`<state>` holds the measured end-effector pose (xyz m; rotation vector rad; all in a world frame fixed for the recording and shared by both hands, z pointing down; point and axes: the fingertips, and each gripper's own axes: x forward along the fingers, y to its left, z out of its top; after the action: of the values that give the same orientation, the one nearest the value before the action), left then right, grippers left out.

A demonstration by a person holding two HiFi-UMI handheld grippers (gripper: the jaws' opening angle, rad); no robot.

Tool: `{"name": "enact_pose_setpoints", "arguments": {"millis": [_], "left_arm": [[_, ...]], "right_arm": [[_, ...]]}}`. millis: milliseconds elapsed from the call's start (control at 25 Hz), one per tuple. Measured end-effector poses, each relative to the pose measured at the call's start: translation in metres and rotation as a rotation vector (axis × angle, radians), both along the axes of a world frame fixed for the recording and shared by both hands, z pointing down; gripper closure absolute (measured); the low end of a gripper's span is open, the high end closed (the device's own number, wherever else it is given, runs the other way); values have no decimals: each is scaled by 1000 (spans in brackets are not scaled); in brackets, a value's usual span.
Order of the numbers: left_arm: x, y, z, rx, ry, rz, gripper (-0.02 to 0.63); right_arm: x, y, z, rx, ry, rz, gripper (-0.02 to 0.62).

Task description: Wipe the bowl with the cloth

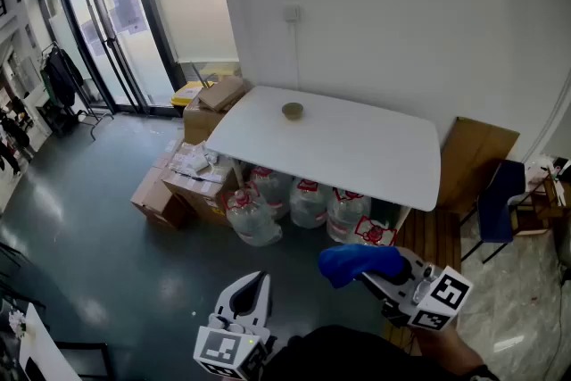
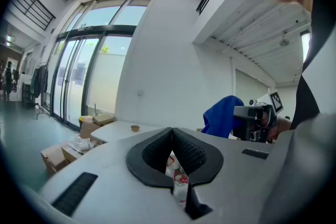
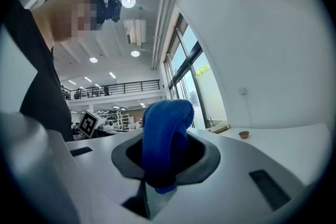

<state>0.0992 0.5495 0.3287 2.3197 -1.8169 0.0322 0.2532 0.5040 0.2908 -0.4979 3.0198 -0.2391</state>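
Note:
A small brown bowl [image 1: 292, 111] stands on the white table [image 1: 375, 156], far ahead of both grippers. It also shows as a tiny bowl [image 2: 135, 128] in the left gripper view and as a bowl [image 3: 243, 135] in the right gripper view. My right gripper [image 1: 379, 274] is shut on a blue cloth [image 1: 359, 262], which bulges up out of its jaws as a folded wad of cloth [image 3: 164, 139]. My left gripper [image 1: 253, 283] is low at the left, shut, with nothing in its jaws. Both are held level, well short of the table.
Several water jugs [image 1: 308, 201] stand under the table. Cardboard boxes [image 1: 183, 183] pile up at its left end. A dark chair [image 1: 500, 201] and a brown board [image 1: 477, 152] are at its right. Glass doors [image 1: 98, 22] line the far left, and a dark floor [image 1: 107, 245] lies between me and the table.

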Motion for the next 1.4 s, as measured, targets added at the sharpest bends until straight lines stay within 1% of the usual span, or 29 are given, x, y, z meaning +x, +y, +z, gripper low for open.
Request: {"name": "enact_pose_setpoints", "arguments": {"millis": [320,400,600,800,880,960,1040,1160,1200,1280,1400], "left_arm": [[-20,4,5,2,-4,5,594],[-28,7,4,2,-1,5,594],[-48,15,9,-1,-21,23,594],[-71,19,14,-10,-12,34,594],[-80,16,16,-14,-1,32,594],[-90,13,17,-15,-7,38,594],[-100,6,21,-21,-19,44,594],[-109,-10,20,-24,8,31,594],[-111,-16,20,-24,2,34,594],[-117,-28,23,-26,-9,35,594],[-128,-56,25,-36,10,9,594]], "right_arm": [[-19,-1,1,-7,-2,7,515],[-25,0,-1,-9,-2,8,515],[-46,3,-1,2,12,11,514],[-70,6,4,3,13,21,514],[-78,5,6,-5,13,22,514],[-86,1,8,-23,16,17,514],[-93,-7,12,-42,15,19,514],[-100,-27,14,-70,-3,24,514],[-102,-34,14,-74,-8,22,514],[-110,-50,15,-76,-10,12,514],[-124,-80,20,-85,-6,-12,514]]}}
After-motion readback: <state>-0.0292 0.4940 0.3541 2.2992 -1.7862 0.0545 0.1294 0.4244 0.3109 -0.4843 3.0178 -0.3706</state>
